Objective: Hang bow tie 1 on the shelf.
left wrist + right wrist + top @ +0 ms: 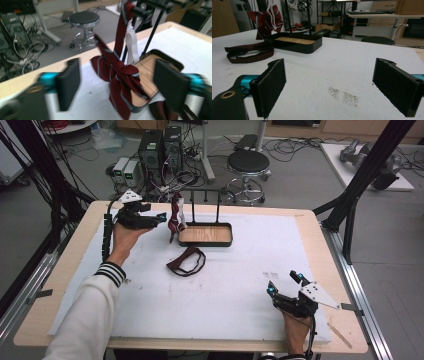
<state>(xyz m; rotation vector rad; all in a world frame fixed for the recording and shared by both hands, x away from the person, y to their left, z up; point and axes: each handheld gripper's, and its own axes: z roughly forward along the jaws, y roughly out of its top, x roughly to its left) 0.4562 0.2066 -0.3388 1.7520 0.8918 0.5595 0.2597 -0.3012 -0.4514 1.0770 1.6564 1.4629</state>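
**Maroon tie hanging between open jaws**

Black foam-padded jaws of the right gripper [285,282] stand wide apart over the white tabletop [240,270], holding nothing. Further in, a dark strap [186,261] lies looped flat. Beyond it, the left gripper [162,216] has its jaws apart just short of the striped maroon tie [120,72], which hangs knotted from the black rack [205,205] above the wood-floored tray [206,235]. No writing is legible.

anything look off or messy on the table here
A dark strap lies crumpled loose on the white mat in front of the tray, not hung on the rack, while the striped tie dangles there. A dark speckled smudge marks the mat.
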